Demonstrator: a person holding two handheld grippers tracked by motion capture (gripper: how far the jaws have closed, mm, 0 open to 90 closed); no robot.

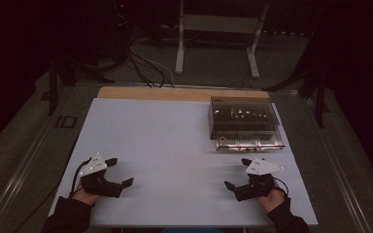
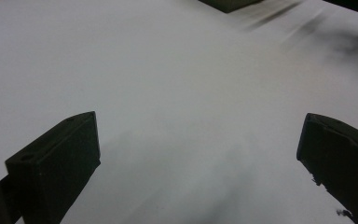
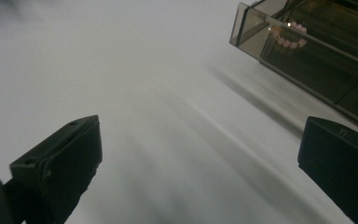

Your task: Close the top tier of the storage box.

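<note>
A dark see-through box (image 1: 243, 119) stands at the far right of the white table (image 1: 175, 145), with small pale items inside and a clear drawer or tray (image 1: 249, 142) jutting out at its front. My left gripper (image 1: 119, 172) rests near the table's front left, jaws wide apart, nothing between them. Near the front right my right gripper (image 1: 238, 174) is likewise open and empty, a short way in front of the box. The right gripper view shows the box (image 3: 317, 56) at upper right with pinkish beads (image 3: 289, 35) inside. A box corner (image 2: 228, 4) shows in the left gripper view.
A wooden strip (image 1: 175, 93) runs along the table's far edge. Behind it on the floor lie cables (image 1: 145, 65) and a white stand's legs (image 1: 213, 48). Metal rails (image 1: 29, 160) flank the table. White surface (image 2: 177, 93) stretches between both grippers.
</note>
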